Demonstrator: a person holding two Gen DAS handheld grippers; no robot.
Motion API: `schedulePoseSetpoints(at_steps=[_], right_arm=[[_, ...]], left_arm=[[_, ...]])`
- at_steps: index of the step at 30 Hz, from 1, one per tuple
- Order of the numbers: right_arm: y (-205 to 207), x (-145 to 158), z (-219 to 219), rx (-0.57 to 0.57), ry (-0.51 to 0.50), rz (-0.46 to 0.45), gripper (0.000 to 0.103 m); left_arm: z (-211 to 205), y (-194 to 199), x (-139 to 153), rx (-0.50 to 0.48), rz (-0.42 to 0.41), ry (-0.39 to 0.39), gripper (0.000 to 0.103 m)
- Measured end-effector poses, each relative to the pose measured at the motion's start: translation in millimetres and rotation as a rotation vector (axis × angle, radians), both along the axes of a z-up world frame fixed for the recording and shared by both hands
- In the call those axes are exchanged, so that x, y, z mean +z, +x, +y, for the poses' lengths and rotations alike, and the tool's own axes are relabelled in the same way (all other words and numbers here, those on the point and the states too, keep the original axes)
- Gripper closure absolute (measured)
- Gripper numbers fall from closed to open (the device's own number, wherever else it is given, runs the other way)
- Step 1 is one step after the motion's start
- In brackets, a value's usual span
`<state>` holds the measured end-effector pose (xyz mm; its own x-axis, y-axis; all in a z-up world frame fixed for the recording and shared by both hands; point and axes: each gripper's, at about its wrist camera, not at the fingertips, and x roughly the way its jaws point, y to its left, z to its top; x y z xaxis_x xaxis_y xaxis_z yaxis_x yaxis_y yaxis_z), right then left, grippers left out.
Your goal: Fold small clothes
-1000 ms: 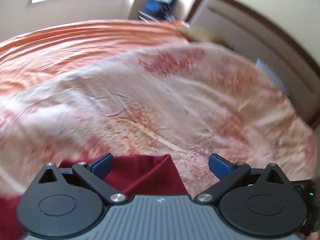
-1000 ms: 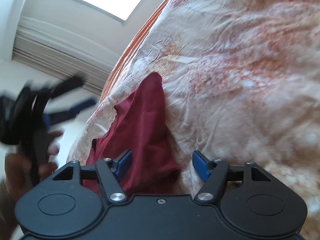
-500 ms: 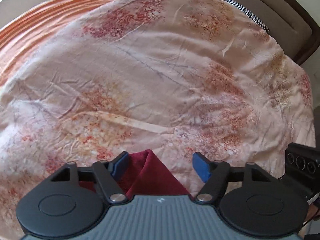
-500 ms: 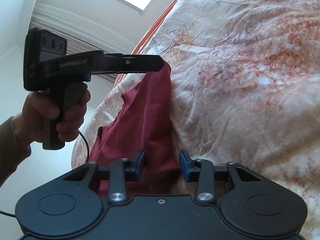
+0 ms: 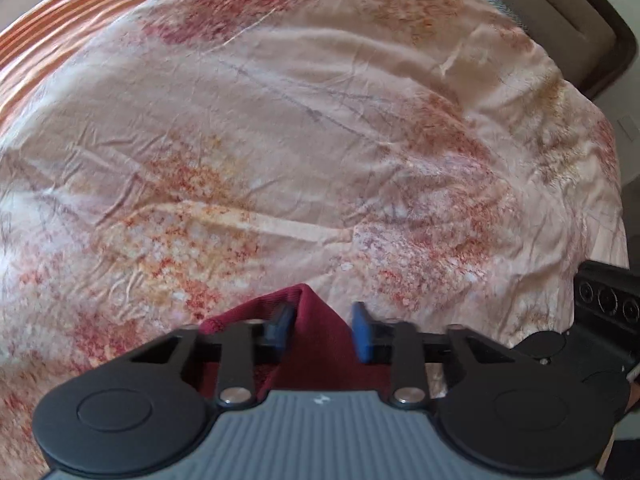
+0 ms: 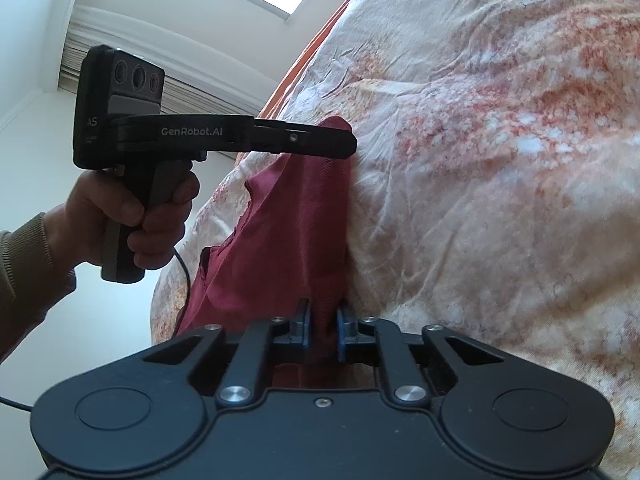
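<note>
A dark red garment (image 6: 280,240) lies on the floral bed cover (image 6: 500,160). My right gripper (image 6: 323,330) is shut on one corner of it, with the cloth pinched between the blue pads. My left gripper (image 5: 322,330) straddles the opposite corner of the garment (image 5: 320,336); its jaws are part closed, with the cloth bunched between them and the blue pads still a little apart. The left gripper also shows in the right wrist view (image 6: 348,144), held by a hand at the garment's far corner.
The floral cover (image 5: 320,140) spreads over the bed. An orange striped sheet (image 5: 60,28) lies at the far left. A padded headboard (image 5: 568,12) runs along the far right. The right gripper's body (image 5: 604,320) shows at the right edge.
Both grippers have closed in on the garment's corners. The right went from wide open to shut on the cloth; the left narrowed around the other corner.
</note>
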<state>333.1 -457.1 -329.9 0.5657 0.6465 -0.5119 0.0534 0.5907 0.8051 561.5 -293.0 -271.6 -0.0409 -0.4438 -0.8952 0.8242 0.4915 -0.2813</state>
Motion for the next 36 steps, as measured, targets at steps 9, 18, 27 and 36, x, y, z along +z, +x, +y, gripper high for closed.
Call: schedulePoseSetpoints(at_steps=[9, 18, 27, 36], right_arm=[[-6, 2, -3, -0.007, 0.004, -0.013, 0.095], [-15, -8, -22, -0.109, 0.049, 0.042, 0.094], [-18, 39, -21, -0.063, -0.129, -0.061, 0.073], [-18, 22, -4, 0.011, -0.238, 0.011, 0.076]], left_arm=[[7, 3, 4, 0.045, -0.012, -0.051, 0.096], [-7, 4, -18, 0.150, -0.077, 0.013, 0.082], [40, 9, 31, 0.290, -0.214, -0.098, 0.032], [49, -36, -10, 0.210, -0.671, 0.275, 0.025]])
